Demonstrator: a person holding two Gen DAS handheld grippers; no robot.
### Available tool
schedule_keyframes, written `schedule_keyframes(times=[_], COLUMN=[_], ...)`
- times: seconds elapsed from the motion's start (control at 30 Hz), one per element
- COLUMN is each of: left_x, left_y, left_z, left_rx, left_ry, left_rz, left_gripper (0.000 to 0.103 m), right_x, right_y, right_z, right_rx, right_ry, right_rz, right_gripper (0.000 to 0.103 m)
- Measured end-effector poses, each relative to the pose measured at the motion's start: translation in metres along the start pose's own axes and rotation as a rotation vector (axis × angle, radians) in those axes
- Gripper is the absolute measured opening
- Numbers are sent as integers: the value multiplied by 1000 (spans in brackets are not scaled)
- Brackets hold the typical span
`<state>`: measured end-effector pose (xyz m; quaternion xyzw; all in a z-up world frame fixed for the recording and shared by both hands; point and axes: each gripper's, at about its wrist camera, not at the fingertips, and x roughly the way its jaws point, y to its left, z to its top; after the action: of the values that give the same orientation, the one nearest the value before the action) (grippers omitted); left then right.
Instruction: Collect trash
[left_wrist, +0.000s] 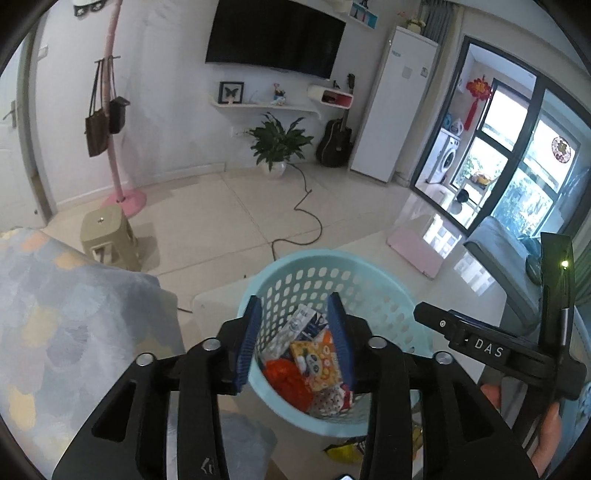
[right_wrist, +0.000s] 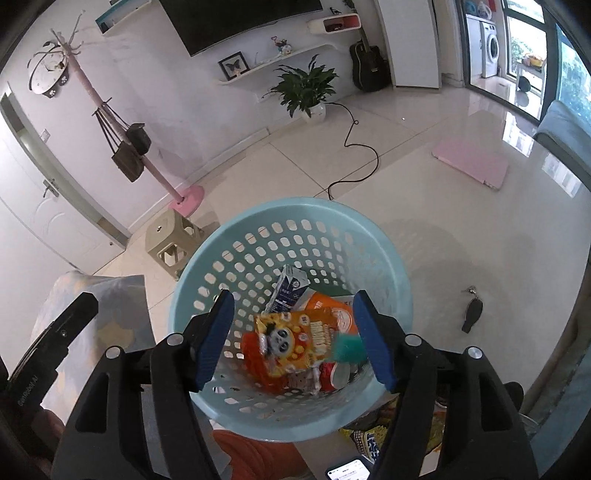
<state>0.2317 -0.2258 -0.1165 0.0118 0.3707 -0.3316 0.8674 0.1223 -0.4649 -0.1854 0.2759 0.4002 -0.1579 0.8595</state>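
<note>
A light blue perforated basket (left_wrist: 373, 291) (right_wrist: 258, 240) stands on the pale tabletop and holds trash: a yellow panda snack box (right_wrist: 291, 343) (left_wrist: 316, 362), a blue-and-white milk carton (right_wrist: 290, 290) (left_wrist: 308, 323), an orange cup (right_wrist: 328, 306) and red wrappers (left_wrist: 286, 376). A blurred teal scrap (right_wrist: 345, 349) is in mid-air just inside the right finger. My left gripper (left_wrist: 295, 336) is open and empty above the basket. My right gripper (right_wrist: 295, 339) is open above the basket. The right gripper's body also shows at the right of the left wrist view (left_wrist: 491, 347).
A yellow wrapper (right_wrist: 373, 435) (left_wrist: 345, 452) lies under the basket's near edge beside a phone (right_wrist: 349, 472). Keys (right_wrist: 471, 310) lie on the table at right. A patterned cushion (left_wrist: 74, 332) is at left. A beige stool (right_wrist: 171, 236) and pink coat rack (right_wrist: 184, 195) stand beyond.
</note>
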Motion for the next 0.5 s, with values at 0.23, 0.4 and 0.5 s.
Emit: schedule_keyframes(times=[0.23, 0.4, 0.5], left_x=[-52, -118, -153], left_y=[5, 6, 11], left_z=[-2, -17, -34], left_rx=[-1, 14, 13], left_ry=[-80, -203, -272], left_rz=[-23, 40, 92], left_gripper=[51, 68, 73], right_x=[-53, -97, -115], right_y=[28, 70, 98], right_z=[-11, -30, -44], right_rx=[-75, -179, -245], right_ry=[-149, -264, -316], right_rz=[29, 52, 55], right_gripper=[64, 65, 65])
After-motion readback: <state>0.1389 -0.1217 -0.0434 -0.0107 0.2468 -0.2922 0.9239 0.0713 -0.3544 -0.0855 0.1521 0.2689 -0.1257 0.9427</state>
